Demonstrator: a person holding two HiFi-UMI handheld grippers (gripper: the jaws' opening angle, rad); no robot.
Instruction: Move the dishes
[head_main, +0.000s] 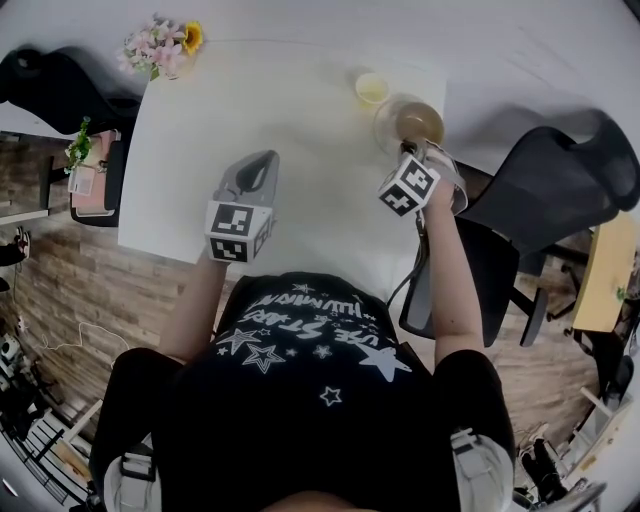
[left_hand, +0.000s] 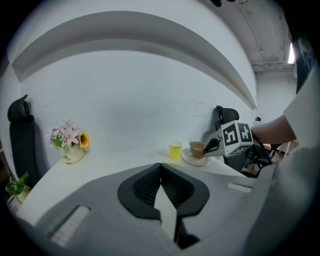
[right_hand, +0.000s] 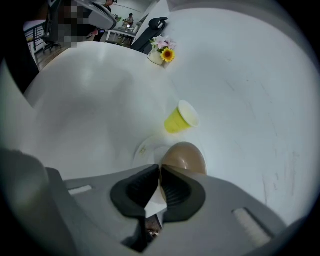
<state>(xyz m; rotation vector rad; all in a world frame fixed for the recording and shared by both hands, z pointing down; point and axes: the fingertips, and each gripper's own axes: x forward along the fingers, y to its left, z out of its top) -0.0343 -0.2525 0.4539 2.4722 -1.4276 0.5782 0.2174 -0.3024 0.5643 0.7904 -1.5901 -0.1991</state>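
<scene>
A brown bowl (head_main: 418, 121) (right_hand: 186, 157) sits on a white plate (right_hand: 144, 148) (left_hand: 192, 159) at the far right of the white table (head_main: 290, 110). My right gripper (head_main: 408, 150) (right_hand: 160, 169) reaches its near rim, and the jaws are closed together on that rim. In the left gripper view the right gripper (left_hand: 212, 146) touches the bowl (left_hand: 196, 148) from the right. A yellow cup (head_main: 372, 88) (left_hand: 175, 149) (right_hand: 181, 118) stands upright just beyond the plate. My left gripper (head_main: 265, 158) (left_hand: 160, 167) hovers over the table's middle, shut and empty.
A pot of flowers (head_main: 160, 45) (left_hand: 70, 142) (right_hand: 162, 52) stands at the table's far left corner. A black office chair (head_main: 560, 190) is close to the right edge by the plate. Another black chair (head_main: 50, 85) stands beyond the left edge.
</scene>
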